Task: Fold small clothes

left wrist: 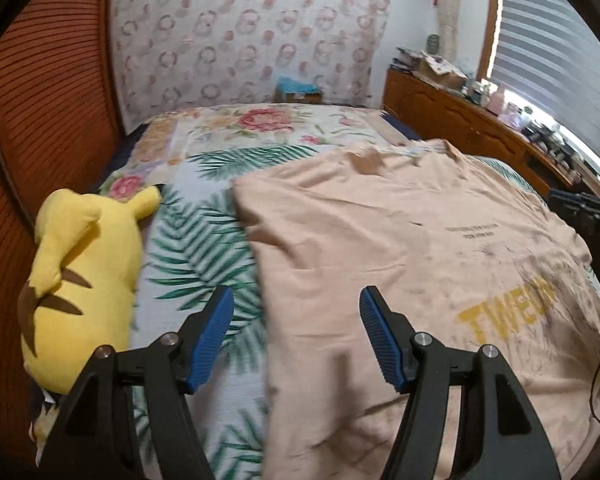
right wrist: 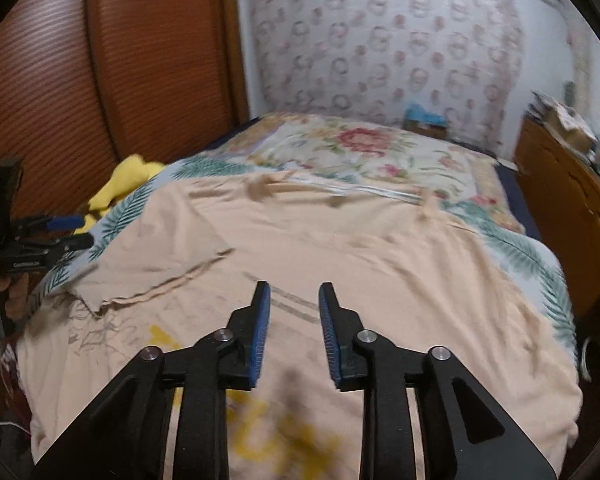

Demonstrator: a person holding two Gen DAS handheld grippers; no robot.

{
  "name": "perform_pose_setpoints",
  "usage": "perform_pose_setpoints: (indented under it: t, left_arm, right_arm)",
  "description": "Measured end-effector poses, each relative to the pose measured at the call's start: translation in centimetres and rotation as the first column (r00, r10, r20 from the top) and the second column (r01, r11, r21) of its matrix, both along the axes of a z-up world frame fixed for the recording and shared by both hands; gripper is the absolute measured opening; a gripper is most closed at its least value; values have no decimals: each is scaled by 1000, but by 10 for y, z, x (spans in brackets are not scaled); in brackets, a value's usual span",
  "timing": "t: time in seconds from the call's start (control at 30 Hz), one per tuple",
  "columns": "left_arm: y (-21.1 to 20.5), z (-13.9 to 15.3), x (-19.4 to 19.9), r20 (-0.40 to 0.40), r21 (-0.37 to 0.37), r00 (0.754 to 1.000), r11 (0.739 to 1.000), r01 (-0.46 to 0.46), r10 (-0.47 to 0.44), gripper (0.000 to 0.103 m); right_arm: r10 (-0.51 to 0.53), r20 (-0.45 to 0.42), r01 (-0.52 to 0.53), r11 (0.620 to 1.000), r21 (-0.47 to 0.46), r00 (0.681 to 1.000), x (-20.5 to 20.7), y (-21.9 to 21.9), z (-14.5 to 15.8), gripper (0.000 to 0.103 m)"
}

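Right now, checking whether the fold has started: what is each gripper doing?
Left gripper: open, holding nothing, above the peach T-shirt.
Right gripper: open, narrower gap, nothing between its fingers.

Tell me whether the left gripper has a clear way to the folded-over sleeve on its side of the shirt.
Probably yes. The left gripper hangs open and empty above the peach shirt, nothing lies on the folded sleeve, and the yellow plush toy sits off to the side.
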State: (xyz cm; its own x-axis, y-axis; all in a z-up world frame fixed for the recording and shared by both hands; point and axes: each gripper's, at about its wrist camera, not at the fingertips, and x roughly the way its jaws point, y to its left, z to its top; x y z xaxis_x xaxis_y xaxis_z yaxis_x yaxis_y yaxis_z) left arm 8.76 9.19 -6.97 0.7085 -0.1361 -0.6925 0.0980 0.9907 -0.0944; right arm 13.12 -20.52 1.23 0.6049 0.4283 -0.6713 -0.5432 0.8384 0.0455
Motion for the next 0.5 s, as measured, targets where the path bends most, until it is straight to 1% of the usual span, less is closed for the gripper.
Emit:
perform_pose_setpoints:
  t: [0.1,0.13,0.17,0.23,0.37,0.5]
  left_arm:
    - [-16,-2,4,-16,19,999,999,33,-32,65]
    - [-22,-3,5,-22,25,999,999,42,-42,65]
    - [-25,-3,5,-25,24,999,999,48,-47,65]
    - [-32,-3,4,-24,17,998,998,62,-62,65]
    - [-49,-2,4,-26,3,996,996,88,-88,65]
    - [-66,-3,6,-32,1,992,992,123,-123,65]
  right_arm:
    - [-67,15,67,998,4,998,-4,-33,3,35]
    - [-89,18,89,996,9,996,-5,-46,3,43]
    - [-109,16,109,994,14,994,-6,-56,4,55]
    - [-149,9,149,988,30,989,-9,-80,3,64]
    - [-241,9,241,970,34,970,-20,-124,0,64]
    - [-304,-3,304,952,20,953,-30,-161,-7,64]
